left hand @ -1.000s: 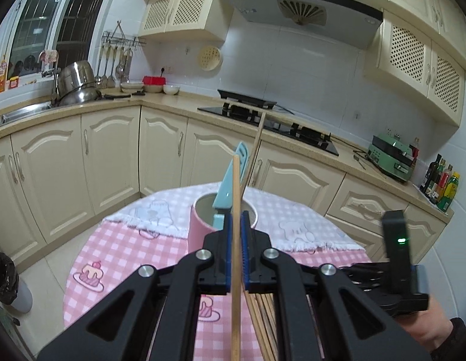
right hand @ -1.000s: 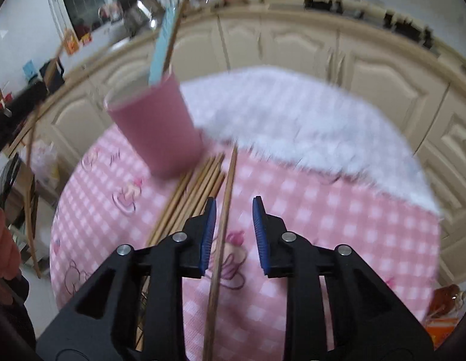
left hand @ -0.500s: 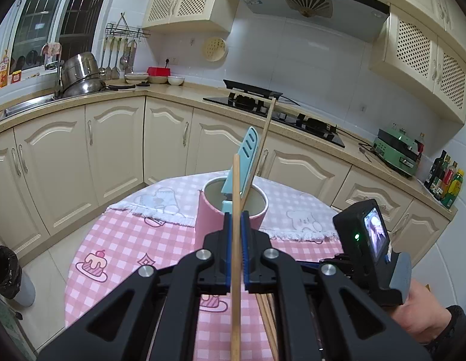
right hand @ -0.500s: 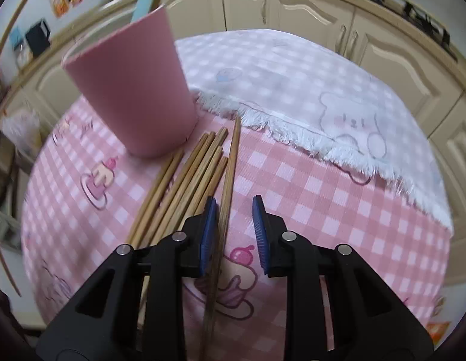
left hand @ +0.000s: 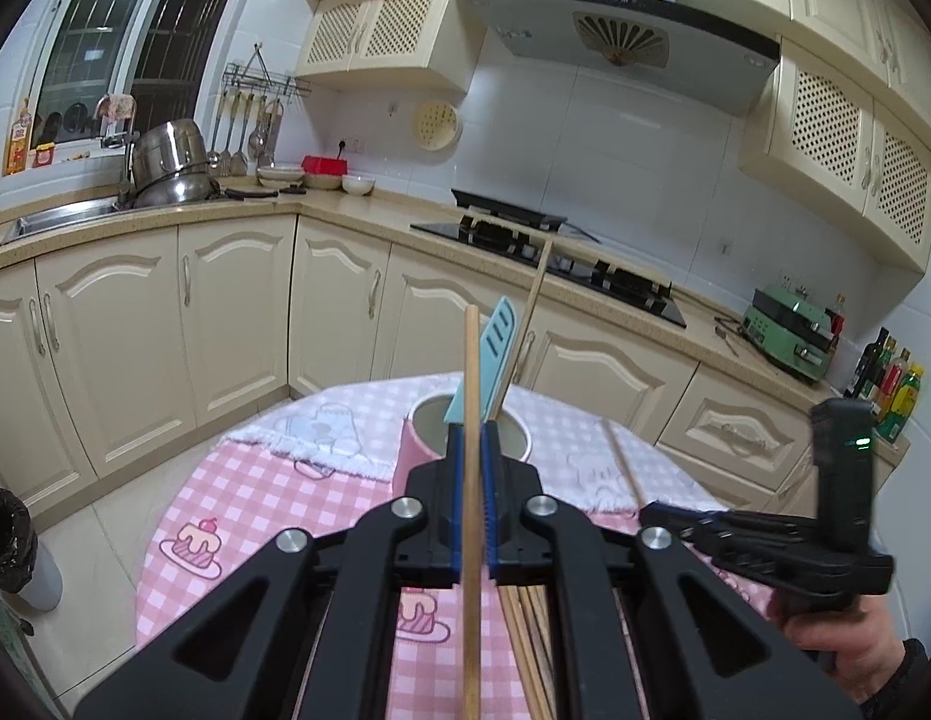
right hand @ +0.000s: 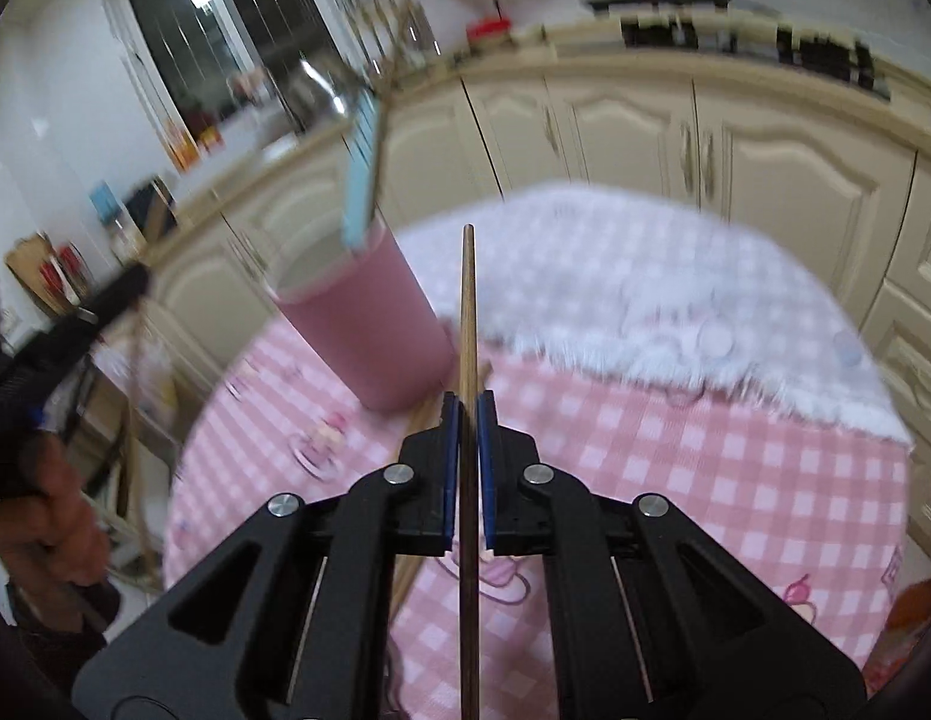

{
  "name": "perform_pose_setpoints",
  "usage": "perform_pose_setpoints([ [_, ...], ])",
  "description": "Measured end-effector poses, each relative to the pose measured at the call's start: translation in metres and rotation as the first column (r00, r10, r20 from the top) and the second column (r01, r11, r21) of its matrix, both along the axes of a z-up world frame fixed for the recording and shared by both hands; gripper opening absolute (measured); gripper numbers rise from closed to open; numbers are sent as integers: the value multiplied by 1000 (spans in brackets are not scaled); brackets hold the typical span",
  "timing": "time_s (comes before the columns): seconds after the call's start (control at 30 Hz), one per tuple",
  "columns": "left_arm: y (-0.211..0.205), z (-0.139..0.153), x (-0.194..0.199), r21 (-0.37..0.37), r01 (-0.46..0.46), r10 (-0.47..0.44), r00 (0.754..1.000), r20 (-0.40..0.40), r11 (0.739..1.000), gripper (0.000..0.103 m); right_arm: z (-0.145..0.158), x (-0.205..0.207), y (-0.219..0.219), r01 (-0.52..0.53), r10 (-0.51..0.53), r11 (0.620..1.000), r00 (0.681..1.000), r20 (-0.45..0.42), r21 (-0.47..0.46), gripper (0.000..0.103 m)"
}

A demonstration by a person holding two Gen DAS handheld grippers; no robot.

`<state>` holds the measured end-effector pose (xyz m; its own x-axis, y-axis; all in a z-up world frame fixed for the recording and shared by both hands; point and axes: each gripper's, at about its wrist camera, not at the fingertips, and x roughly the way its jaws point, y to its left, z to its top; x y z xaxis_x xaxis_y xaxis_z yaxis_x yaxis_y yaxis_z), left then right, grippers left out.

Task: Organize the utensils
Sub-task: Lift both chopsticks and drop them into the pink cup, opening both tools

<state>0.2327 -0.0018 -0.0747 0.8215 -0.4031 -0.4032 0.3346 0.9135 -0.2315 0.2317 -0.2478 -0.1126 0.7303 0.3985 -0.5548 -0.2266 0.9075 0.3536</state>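
Since both go into the pink cup [left hand: 465, 438] just ahead, left gripper [left hand: 472, 468] pinches a chopstick [left hand: 471, 372] upright; right gripper [right hand: 467, 462] pinches another chopstick [right hand: 467, 312], spare chopsticks [left hand: 528, 630] beneath on the table [left hand: 255, 504].

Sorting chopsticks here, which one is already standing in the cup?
The long pale chopstick leaning in the pink cup beside the blue spatula; the others are gripped or lying flat.

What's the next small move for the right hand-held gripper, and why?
Probably carry it toward the pink cup and tip the chopstick over the rim. The right hand-held gripper is shut on it, already clear of the pile, and the cup holds a spatula.
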Motion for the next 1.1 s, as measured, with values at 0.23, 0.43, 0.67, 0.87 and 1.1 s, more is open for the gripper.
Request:
perform_pose_setpoints([
  [0.23,-2,12,-1,-19,-4,5,999,43,1000,5,34,-22,-3,-17,4,997,985,173,74,6],
  [0.43,-4,28,5,-53,-10,15,996,93,999,5,69,-22,0,-36,-1,992,954,299,121,6],
  [0.67,-11,68,35,-124,-3,28,980,198,992,5,117,15,18,-47,-27,986,904,428,162,6],
  [0.87,-20,96,61,-159,6,43,953,300,987,5,144,59,39,-50,-47,982,867,497,180,6],
  [1.1,-30,91,106,-171,-38,97,930,353,985,5,125,102,52,-22,-73,984,860,505,178,6],
])
